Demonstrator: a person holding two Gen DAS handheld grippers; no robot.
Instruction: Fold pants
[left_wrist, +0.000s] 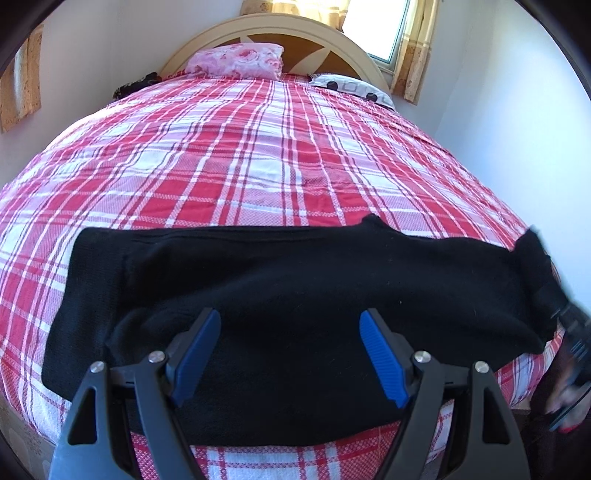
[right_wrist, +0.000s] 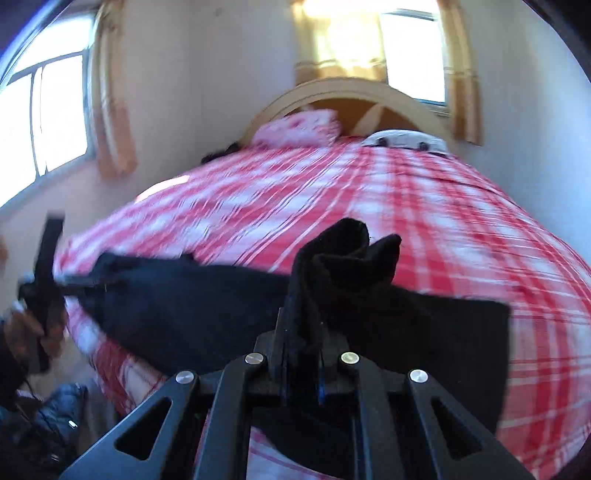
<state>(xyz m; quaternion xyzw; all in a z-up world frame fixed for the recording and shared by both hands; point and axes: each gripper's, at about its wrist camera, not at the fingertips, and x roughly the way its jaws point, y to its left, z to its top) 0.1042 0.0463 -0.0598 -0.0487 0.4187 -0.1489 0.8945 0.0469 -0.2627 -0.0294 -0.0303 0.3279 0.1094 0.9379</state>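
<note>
Black pants (left_wrist: 295, 280) lie across the near end of a bed with a red and white plaid cover (left_wrist: 240, 155). My left gripper (left_wrist: 290, 328) is open just above the pants, blue pads (left_wrist: 197, 354) apart, holding nothing. In the right wrist view my right gripper (right_wrist: 303, 339) is shut on a bunched end of the pants (right_wrist: 343, 254), lifted off the cover, with the rest trailing left (right_wrist: 177, 306). The right gripper shows blurred at the right edge of the left wrist view (left_wrist: 572, 332). The left gripper shows blurred at the left edge of the right wrist view (right_wrist: 46, 266).
A pink floral pillow (left_wrist: 240, 61) and a white patterned pillow (left_wrist: 351, 86) lie by the curved headboard (left_wrist: 295, 29). Walls and curtained windows surround the bed. Dark clothing lies on the floor at the bed's left (right_wrist: 55, 413).
</note>
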